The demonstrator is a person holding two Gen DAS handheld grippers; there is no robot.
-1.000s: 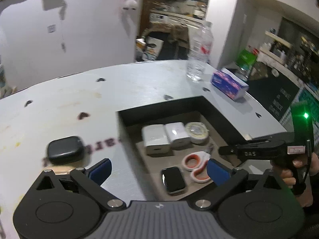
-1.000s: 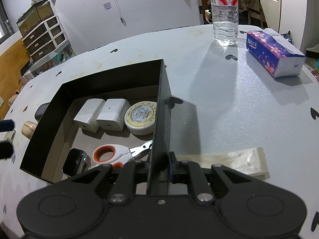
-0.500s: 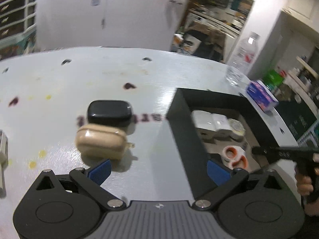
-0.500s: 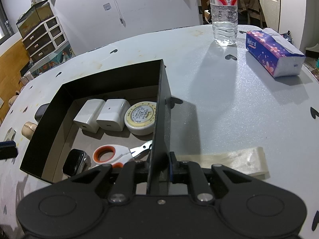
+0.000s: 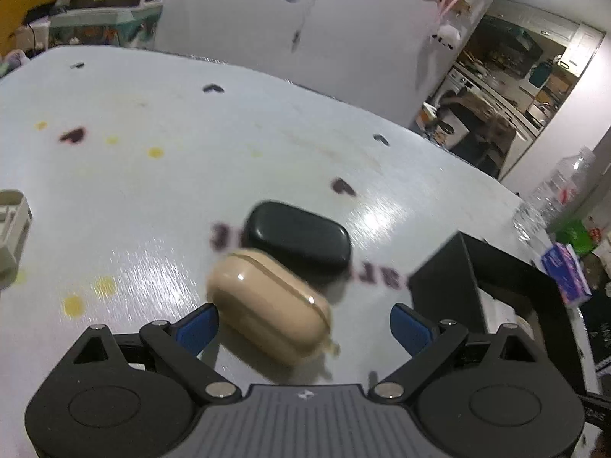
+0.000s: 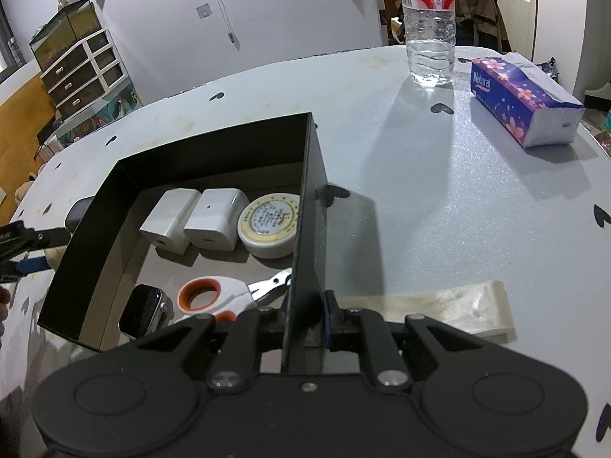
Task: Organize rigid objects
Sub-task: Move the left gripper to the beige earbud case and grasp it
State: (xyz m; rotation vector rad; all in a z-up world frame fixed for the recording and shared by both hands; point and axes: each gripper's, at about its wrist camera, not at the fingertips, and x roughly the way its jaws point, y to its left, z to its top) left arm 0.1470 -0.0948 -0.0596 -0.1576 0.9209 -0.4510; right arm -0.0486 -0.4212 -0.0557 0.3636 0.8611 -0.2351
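Left hand-held gripper (image 5: 303,326) closing, pads clear of beige case (image 5: 269,307) on surface (image 5: 191,175). Centre it; black case (image 5: 298,242) probably touches. Right hand-held gripper (image 6: 305,318) clenched on box wall (image 6: 311,206).

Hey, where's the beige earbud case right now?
In the left wrist view, the beige earbud case lies on the white table, outside the black box, between the closing left claw's fingers and right against the black case behind it.
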